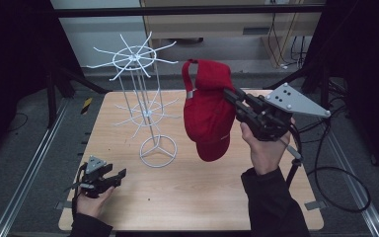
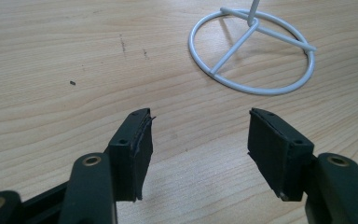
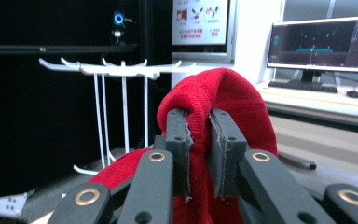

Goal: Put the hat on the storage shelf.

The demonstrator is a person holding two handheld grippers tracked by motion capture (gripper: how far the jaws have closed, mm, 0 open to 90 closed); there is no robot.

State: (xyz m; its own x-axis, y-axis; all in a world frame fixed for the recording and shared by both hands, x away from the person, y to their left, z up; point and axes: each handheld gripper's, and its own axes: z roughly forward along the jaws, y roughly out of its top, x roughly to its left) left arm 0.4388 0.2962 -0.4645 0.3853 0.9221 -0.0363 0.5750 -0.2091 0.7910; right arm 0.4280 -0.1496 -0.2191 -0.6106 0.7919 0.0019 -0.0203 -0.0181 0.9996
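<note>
A red cap [image 1: 206, 112] hangs in the air above the table's right half, its brim pointing down. My right gripper [image 1: 230, 95] is shut on the cap's fabric near its top; in the right gripper view the two jaws pinch a fold of the red cap [image 3: 223, 93] between them at my right gripper [image 3: 199, 135]. A white wire hanger stand [image 1: 143, 94] with two tiers of hooks rises left of the cap. My left gripper [image 1: 120, 177] rests low at the table's front left, open and empty, with the stand's ring base [image 2: 251, 51] ahead of my left gripper [image 2: 198, 140].
The wooden table [image 1: 187, 197] has bare room in front and right of the stand. Metal rails [image 1: 29, 163] run along both sides of it. A cable [image 1: 335, 173] trails off the right gripper. Monitors [image 3: 319, 44] stand beyond in the right gripper view.
</note>
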